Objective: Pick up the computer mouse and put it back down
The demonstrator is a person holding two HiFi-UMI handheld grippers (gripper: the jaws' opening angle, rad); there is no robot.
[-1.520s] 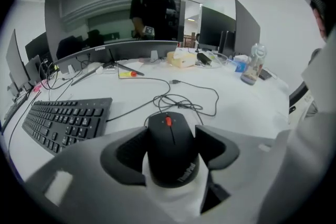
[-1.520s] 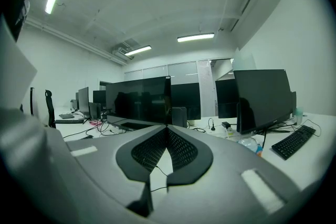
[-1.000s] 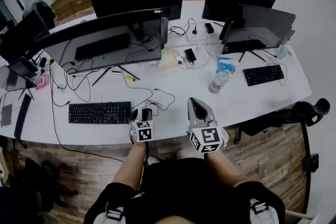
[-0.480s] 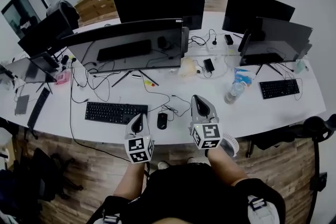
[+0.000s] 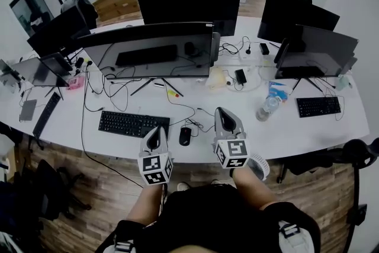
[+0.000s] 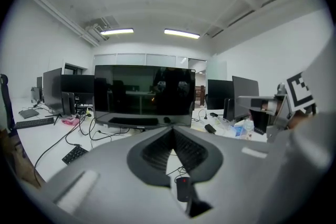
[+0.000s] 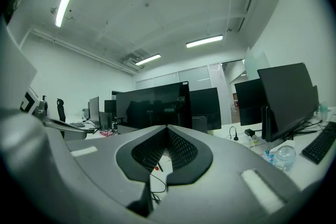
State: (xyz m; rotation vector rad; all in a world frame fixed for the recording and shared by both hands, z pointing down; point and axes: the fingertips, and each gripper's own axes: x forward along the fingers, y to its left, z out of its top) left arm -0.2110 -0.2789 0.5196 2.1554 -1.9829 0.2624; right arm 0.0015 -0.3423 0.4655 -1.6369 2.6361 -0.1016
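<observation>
A black computer mouse (image 5: pixel 185 135) lies on the white desk (image 5: pixel 284 134), just right of the black keyboard (image 5: pixel 133 124); its cable runs back toward the monitors. In the left gripper view the mouse (image 6: pixel 182 189) shows low, under the closed jaws. My left gripper (image 5: pixel 156 130) hovers above the desk's front edge, left of the mouse and apart from it, shut and empty. To the right of the mouse my right gripper (image 5: pixel 221 111) is also shut and empty. Both pairs of jaws meet at their tips in the gripper views (image 6: pixel 172 129) (image 7: pixel 167 128).
A large monitor (image 5: pixel 155 50) stands behind the keyboard, with more screens around it. A water bottle (image 5: pixel 264 108) and a second keyboard (image 5: pixel 318 106) sit to the right. Loose cables (image 5: pixel 177 105) cross the desk. An office chair (image 5: pixel 355 154) stands at the right.
My left gripper was low at the mouse with its jaws apart; it has since risen and pulled back with its jaws shut. The mouse stays on the desk. The right gripper shifted slightly.
</observation>
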